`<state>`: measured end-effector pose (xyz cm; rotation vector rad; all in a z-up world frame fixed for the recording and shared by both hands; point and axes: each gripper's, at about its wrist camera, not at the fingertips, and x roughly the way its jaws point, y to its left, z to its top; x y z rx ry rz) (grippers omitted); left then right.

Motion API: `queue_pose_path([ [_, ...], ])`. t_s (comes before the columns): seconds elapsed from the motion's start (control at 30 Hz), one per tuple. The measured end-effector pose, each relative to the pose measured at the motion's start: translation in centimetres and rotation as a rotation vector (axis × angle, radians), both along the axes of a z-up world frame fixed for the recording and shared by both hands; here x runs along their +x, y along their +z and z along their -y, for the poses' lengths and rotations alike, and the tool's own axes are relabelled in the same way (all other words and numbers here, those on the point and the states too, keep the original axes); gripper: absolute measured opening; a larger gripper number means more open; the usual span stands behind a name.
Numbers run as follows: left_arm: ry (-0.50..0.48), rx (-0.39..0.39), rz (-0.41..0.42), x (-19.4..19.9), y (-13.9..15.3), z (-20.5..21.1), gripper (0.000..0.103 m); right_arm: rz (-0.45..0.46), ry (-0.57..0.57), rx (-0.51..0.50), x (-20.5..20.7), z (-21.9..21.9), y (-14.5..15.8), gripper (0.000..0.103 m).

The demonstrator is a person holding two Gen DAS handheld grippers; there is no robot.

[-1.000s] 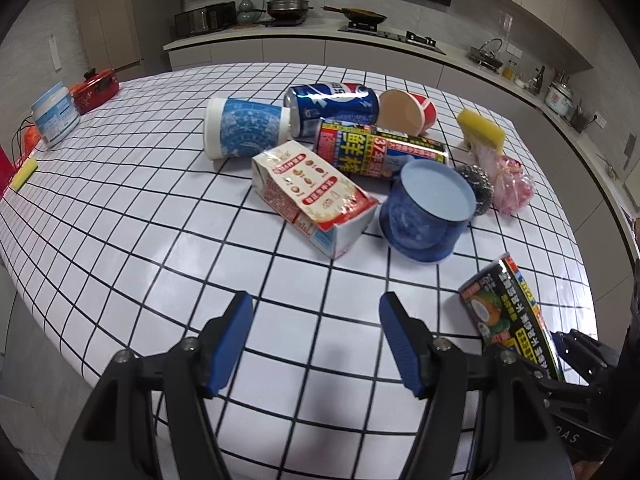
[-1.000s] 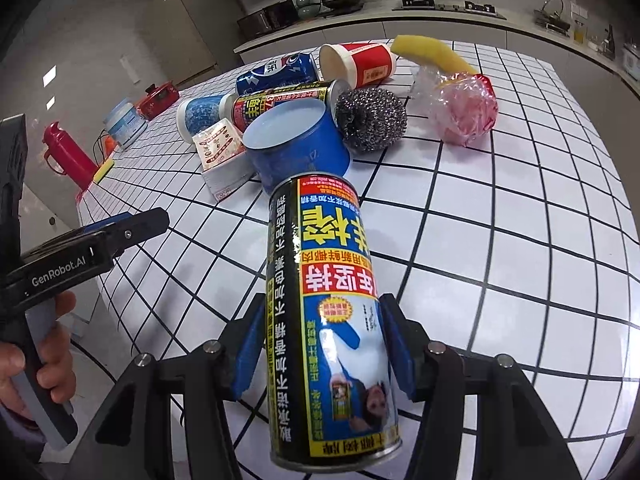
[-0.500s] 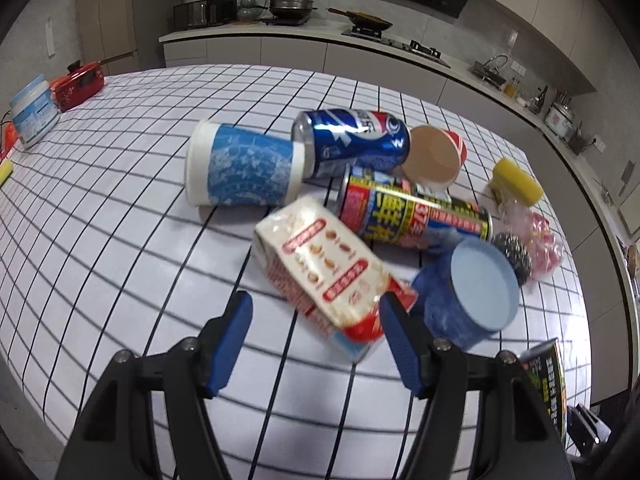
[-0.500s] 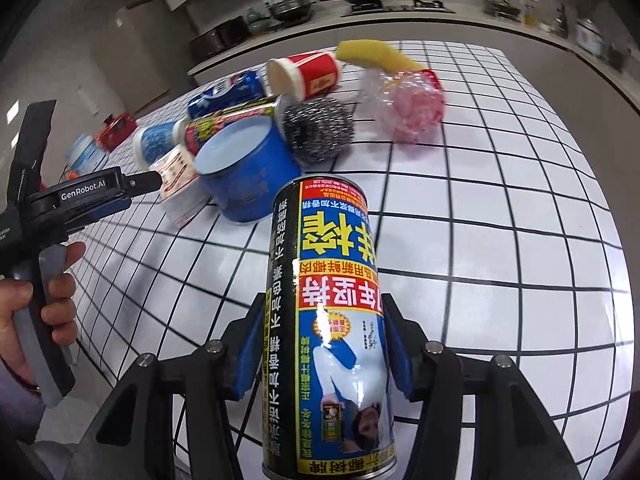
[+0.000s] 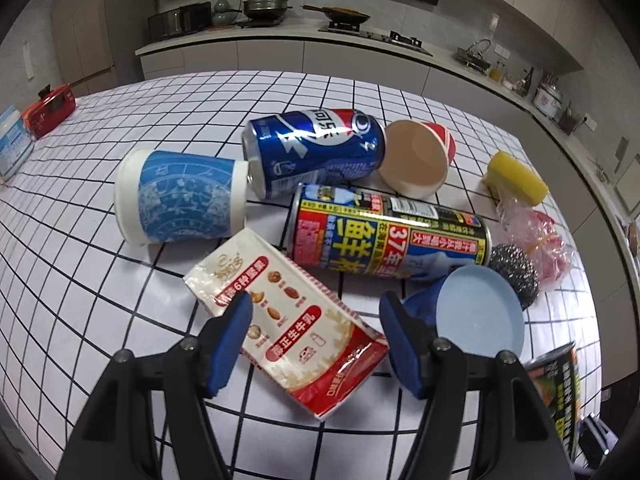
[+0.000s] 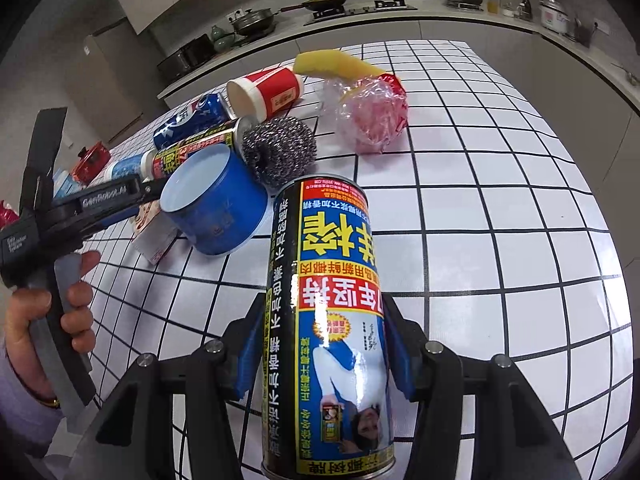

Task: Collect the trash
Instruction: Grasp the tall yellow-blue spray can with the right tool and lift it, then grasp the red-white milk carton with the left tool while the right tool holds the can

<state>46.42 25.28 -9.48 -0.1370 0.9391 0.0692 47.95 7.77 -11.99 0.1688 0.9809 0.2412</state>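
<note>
My left claw [image 5: 314, 340] has closed in, open astride the red-and-white paper milk carton [image 5: 288, 316] lying on the surface; contact is unclear. My right claw [image 6: 324, 356] clamps the tall black-and-yellow drink can [image 6: 326, 320].

Bare tabletop [image 6: 500, 200] lies right of the clustered steel scourer [image 6: 278, 152], blue tub [image 6: 224, 208] and cans.

Left tongs [image 5: 314, 334]: blue pads parted and pressing on nothing, angled down toward the worktop [image 5: 120, 280], a carton [image 5: 288, 320] lying in the gap between them. Right tongs [image 6: 324, 350]: angled down, both pads clamped against the sides of a tall can [image 6: 326, 320]. Left hand [image 6: 48, 320]: fingers wrapped round the grey handle, a pale sleeve at the wrist
</note>
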Motion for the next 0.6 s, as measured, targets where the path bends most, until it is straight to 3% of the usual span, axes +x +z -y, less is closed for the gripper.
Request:
queue_pose_path([
  [0.27, -0.043, 0.031, -0.043, -2.9, 0.2, -2.0, 0.067, -0.007, -0.019, 0.022, 0.5, 0.3, 0.0, 0.056],
  [0.37, -0.016, 0.031, -0.054, -3.9, 0.4, -3.7, 0.067, -0.007, -0.007, 0.025, 0.7, 0.2, 0.0, 0.056],
  [0.6, 0.088, -0.079, -0.07, -4.7, 0.7, -5.8, 0.067, -0.01, 0.015, 0.032, 0.8, 0.1, 0.1, 0.056],
])
